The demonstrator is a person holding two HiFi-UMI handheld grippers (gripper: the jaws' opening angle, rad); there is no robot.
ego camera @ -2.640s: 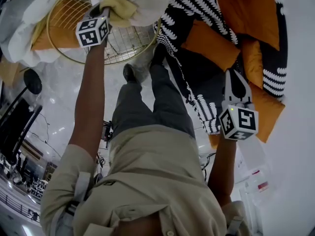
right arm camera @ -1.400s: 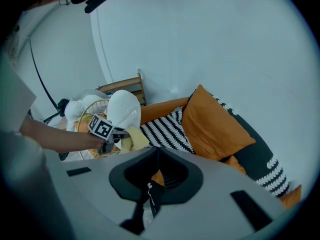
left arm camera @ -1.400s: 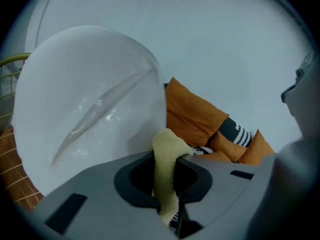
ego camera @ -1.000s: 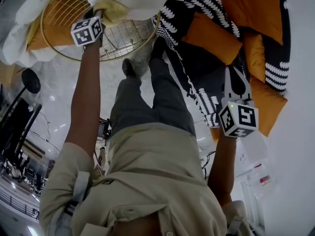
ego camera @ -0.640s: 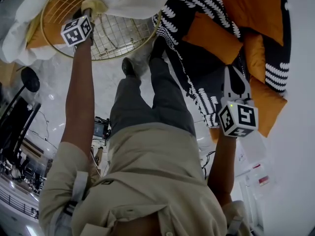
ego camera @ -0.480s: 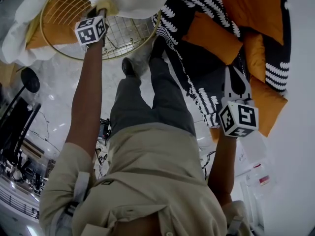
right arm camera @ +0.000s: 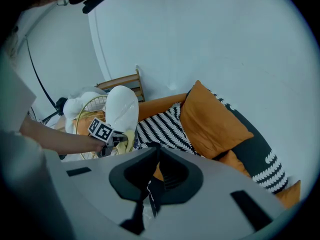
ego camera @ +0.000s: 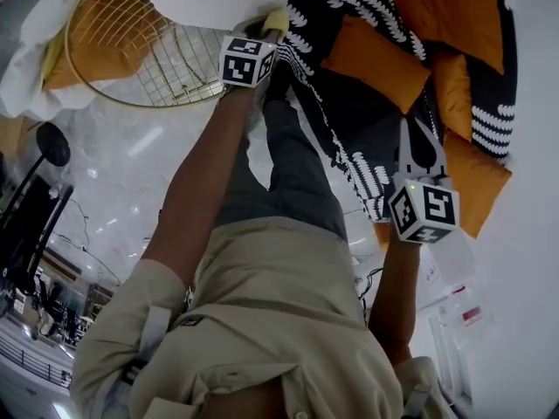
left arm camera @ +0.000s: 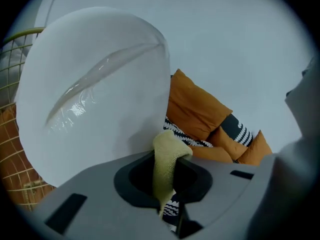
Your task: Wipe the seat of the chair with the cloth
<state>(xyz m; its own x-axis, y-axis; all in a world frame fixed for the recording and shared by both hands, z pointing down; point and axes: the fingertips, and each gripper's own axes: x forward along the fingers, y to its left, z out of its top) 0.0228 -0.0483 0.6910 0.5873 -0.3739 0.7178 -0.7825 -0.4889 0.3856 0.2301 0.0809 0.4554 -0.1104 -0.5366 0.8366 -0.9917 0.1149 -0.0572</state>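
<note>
Pinching a yellow cloth (left arm camera: pixel 168 151) between jaws closed on it, the left gripper (left arm camera: pixel 169 170) was held at the right edge of the gold wire chair (ego camera: pixel 80 70), just beside the black-and-white striped throw (right arm camera: pixel 161 127) of the sofa. A folded end of the cloth stood up past the jaws, and a white cushion wrapped in clear plastic (left arm camera: pixel 95 91) was propped close behind it against the chair's far side. In the head view the cloth was found off the open grid of the seat, at its right rim; whether it touched the wire could not be told.

The right gripper (right arm camera: pixel 150 186) was held well apart, to the right over the sofa, with its jaws together and nothing between them. Orange cushions (right arm camera: pixel 214 118) were seen beyond it.

As a judgement, the wiping was taken to be under way, not finished: the cloth was firmly gripped and at the chair, but most of the seat grid lay to the left of it, uncovered. No dirt or wiped trace could be made out on the wire, so the share already cleaned could not be read. A pass leftward across the seat was judged to remain.
</note>
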